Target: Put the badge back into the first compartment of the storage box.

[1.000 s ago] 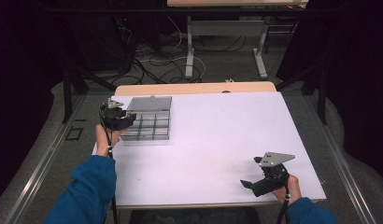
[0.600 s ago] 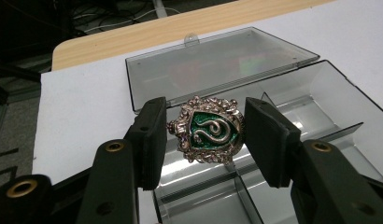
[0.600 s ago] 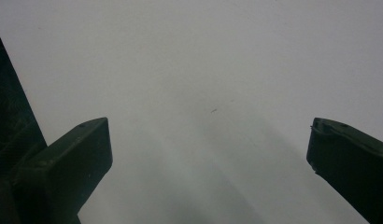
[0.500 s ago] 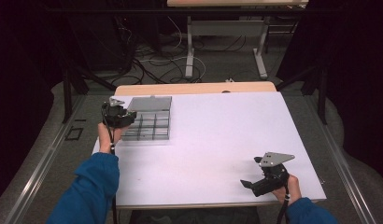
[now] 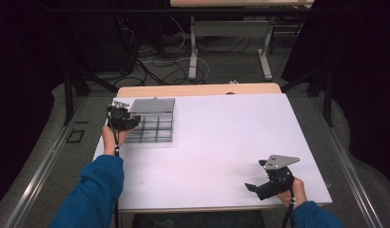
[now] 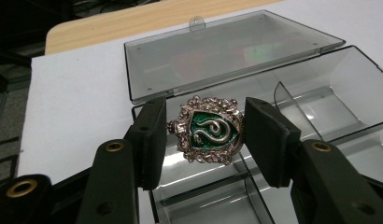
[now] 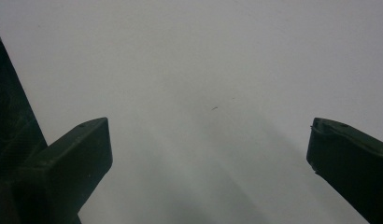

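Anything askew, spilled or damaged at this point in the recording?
Nothing stands out. The left gripper holds a silver-and-green snake crest badge above the compartment box, whose lid lies open and flat. The right gripper sits open over the bare white tabletop.

From up here I see my left gripper (image 5: 121,118) held at the near left corner of a clear plastic box (image 5: 150,127) with small compartments. The box sits toward the far left of the white surface (image 5: 221,137), and its lid (image 5: 152,104) lies flat, open on the far side. What sits between the jaws is too small for me to make out. My blue sleeve (image 5: 95,190) reaches in from the bottom left. My right gripper (image 5: 274,178) rests low over the near right part of the surface, well apart from the box, with its grey three-cornered plate on top. Cables (image 5: 150,64) lie on the floor beyond.
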`<state>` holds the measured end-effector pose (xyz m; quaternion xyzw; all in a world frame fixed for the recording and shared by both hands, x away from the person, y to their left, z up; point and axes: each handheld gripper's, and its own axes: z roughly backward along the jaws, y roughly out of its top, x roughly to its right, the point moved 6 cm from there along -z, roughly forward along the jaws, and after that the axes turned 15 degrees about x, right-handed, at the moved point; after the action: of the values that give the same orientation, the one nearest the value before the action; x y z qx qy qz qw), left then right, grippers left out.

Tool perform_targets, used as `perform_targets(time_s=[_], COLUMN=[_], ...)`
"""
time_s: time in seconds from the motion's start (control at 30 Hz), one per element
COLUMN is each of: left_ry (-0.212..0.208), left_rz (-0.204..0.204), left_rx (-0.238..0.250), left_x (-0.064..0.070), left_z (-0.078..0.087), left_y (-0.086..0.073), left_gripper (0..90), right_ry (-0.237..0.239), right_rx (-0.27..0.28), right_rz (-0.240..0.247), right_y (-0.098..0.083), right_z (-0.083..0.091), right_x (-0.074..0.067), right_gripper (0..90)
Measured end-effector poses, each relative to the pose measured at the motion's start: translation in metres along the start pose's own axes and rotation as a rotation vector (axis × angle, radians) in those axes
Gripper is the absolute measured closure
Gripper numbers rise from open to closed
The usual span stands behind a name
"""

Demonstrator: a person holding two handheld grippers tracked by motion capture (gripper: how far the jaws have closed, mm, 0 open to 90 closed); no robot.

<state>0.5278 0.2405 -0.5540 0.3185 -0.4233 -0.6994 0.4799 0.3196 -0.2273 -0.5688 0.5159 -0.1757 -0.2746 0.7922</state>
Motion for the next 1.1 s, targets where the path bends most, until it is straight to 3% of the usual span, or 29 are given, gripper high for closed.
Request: perform_targets(time_s=[0.07,0.63,0.73,0.77,0.83,0.97,1.1], left_ry=[0.004,0.018,0.021,0.020,0.028,0.025,0.010], left_rz=[0.011,0.022,0.019,0.021,0.021,0.030,0.028], left_rx=[0.011,-0.049,-0.048,-0.045,-0.049,-0.043,-0.039], left_x=[0.001,0.002,0.002,0.002,0.002,0.001,0.002], left_z=[-0.003,-0.011,-0.013,-0.013,-0.014,-0.015,-0.012], left_y=[-0.001,-0.011,-0.012,-0.012,-0.013,-0.013,-0.011], left_gripper=[50.9,50.7,50.8,50.8,50.8,50.3,40.9], right_ry=[0.000,-0.005,-0.001,-0.002,-0.002,-0.013,-0.004], right_rx=[0.002,0.005,-0.011,0.013,-0.007,0.009,0.003], right_rz=[0.000,-0.010,-0.005,-0.006,-0.008,-0.003,0.001], right_y=[0.000,-0.001,-0.001,0.000,-0.001,-0.001,-0.001], right_z=[0.000,0.000,0.001,0.000,0.001,0.000,0.001], right_x=[0.000,-0.001,-0.001,-0.001,-0.001,0.000,0.000], right_gripper=[0.0,0.0,0.0,0.0,0.0,0.0,0.0])
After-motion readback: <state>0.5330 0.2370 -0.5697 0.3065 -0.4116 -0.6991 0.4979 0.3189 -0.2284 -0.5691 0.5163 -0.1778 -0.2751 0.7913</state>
